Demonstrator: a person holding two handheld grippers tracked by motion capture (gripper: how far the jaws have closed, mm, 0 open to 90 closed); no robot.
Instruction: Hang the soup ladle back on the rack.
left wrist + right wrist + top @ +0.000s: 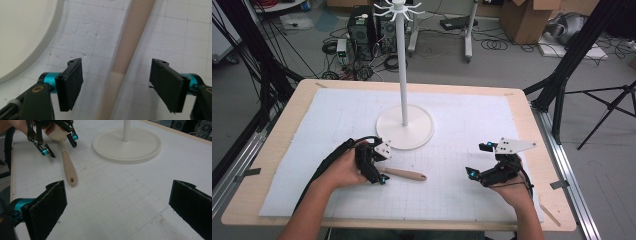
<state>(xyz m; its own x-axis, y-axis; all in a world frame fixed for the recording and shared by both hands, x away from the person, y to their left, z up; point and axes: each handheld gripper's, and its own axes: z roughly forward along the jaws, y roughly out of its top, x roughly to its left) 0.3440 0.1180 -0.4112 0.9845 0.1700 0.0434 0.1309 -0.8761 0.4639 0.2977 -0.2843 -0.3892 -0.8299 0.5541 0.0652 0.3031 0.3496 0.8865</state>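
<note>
Found no readable text, label, brand, number or sign anywhere I looked. White mat (462, 165) on table carried printed grid lines only, no lettering.

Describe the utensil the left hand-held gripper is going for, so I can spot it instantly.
Find the white stand's round base mid-table. Just in front of it lies a beige utensil with a long handle, flat on the white gridded mat, between the left hand-held gripper's jaws. A hole pierces its handle's end.

Both tools (379, 172) (477, 160) low, jaws apart
</note>
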